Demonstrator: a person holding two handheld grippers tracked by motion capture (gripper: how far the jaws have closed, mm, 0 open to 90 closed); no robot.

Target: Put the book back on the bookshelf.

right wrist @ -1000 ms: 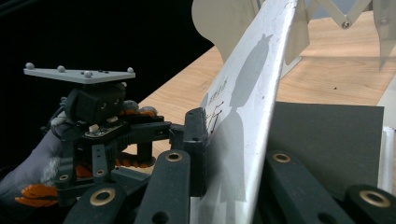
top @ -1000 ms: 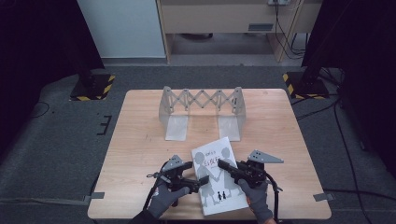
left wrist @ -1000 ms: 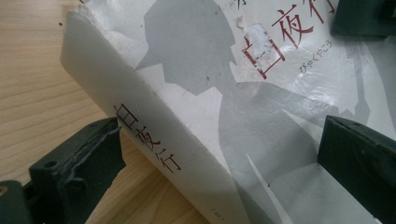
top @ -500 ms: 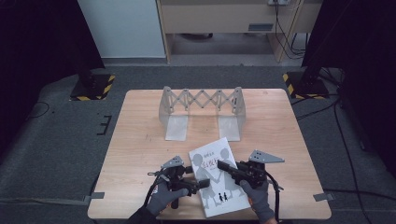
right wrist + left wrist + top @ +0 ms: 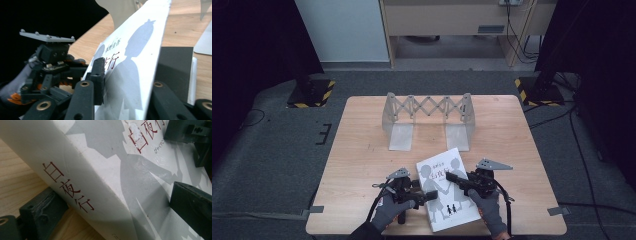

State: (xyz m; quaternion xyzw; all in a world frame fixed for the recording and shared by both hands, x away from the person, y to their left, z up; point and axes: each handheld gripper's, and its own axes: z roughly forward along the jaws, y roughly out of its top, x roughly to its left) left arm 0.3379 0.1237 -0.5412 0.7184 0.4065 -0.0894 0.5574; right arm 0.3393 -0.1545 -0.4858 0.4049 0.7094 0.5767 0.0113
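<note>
White book (image 5: 447,189) clamped between left hand-held gripper (image 5: 418,196) and right hand-held gripper (image 5: 457,179), whose jaws just widened slightly; lift evenly toward rack (image 5: 428,120).

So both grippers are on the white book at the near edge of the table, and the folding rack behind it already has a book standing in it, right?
Not quite: the rack holds no book, as the high view shows. The rest stands: the left gripper and right gripper are both on the white book at the near edge of the table.

white book (image 5: 443,187), two tongs apparently gripping
</note>
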